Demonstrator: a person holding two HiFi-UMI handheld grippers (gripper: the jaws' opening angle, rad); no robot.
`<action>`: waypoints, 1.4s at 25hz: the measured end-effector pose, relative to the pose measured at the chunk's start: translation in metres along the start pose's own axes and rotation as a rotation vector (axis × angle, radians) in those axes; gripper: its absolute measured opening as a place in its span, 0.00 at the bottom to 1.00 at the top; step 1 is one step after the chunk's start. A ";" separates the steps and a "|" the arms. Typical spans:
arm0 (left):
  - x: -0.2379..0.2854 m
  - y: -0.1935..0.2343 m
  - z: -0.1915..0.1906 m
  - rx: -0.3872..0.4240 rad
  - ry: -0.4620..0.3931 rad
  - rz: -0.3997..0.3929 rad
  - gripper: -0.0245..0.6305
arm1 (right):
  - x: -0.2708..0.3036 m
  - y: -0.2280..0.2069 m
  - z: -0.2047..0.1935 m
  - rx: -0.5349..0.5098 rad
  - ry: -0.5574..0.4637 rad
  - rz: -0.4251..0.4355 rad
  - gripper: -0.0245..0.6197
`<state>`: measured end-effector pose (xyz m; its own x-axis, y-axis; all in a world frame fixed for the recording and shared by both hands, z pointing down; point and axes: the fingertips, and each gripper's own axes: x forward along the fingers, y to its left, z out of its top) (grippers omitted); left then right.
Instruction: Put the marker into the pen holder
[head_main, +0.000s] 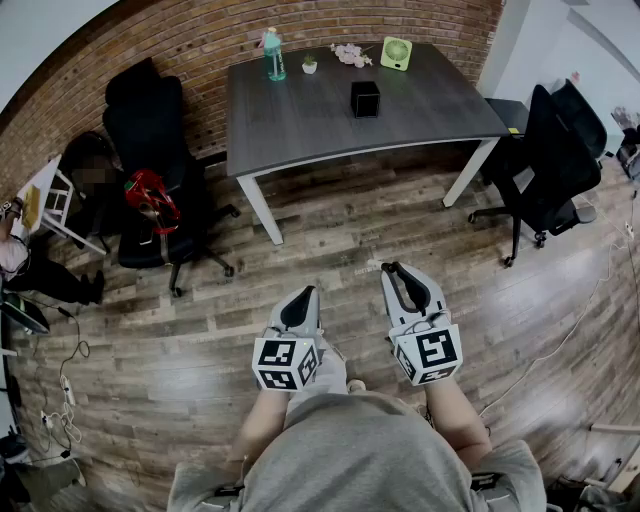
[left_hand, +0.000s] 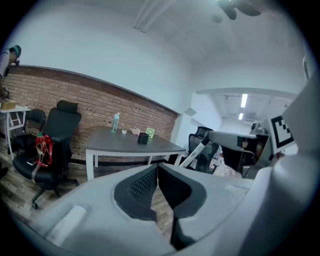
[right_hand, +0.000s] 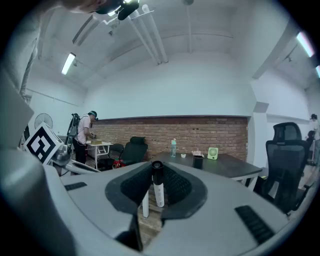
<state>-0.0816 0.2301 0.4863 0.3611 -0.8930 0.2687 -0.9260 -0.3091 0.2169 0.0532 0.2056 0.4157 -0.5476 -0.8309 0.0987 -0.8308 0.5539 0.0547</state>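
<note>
I stand on the wood floor, well short of the grey table (head_main: 300, 125). The black pen holder (head_main: 365, 99) sits on it near the middle; it also shows as a small dark box, the pen holder (right_hand: 198, 161), in the right gripper view and the pen holder (left_hand: 143, 138) in the left gripper view. My right gripper (right_hand: 156, 176) is shut on a marker (right_hand: 159, 192) with a white body and a black cap, held upright between the pads. My left gripper (left_hand: 158, 172) is shut with nothing in it. Both grippers, left (head_main: 299, 298) and right (head_main: 399, 272), are held in front of my waist.
On the table stand a teal bottle (head_main: 272, 55), a small green fan (head_main: 396, 52) and a little flower piece (head_main: 350, 54). Black office chairs stand left (head_main: 150, 150) and right (head_main: 550, 160) of the table. A person (right_hand: 85, 135) works at a white side table. Cables (head_main: 65, 400) lie on the floor.
</note>
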 end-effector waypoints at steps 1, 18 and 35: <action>-0.008 -0.013 -0.006 0.000 0.004 -0.003 0.07 | -0.015 0.000 -0.002 -0.001 0.003 -0.001 0.15; -0.059 -0.102 -0.010 0.078 -0.043 -0.036 0.07 | -0.114 0.004 0.004 0.000 -0.063 -0.001 0.15; -0.063 -0.112 -0.015 0.070 -0.036 -0.024 0.07 | -0.121 0.002 -0.002 0.009 -0.068 0.031 0.15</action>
<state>0.0014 0.3259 0.4596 0.3807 -0.8956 0.2302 -0.9228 -0.3521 0.1561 0.1176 0.3077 0.4056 -0.5784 -0.8151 0.0327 -0.8139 0.5794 0.0440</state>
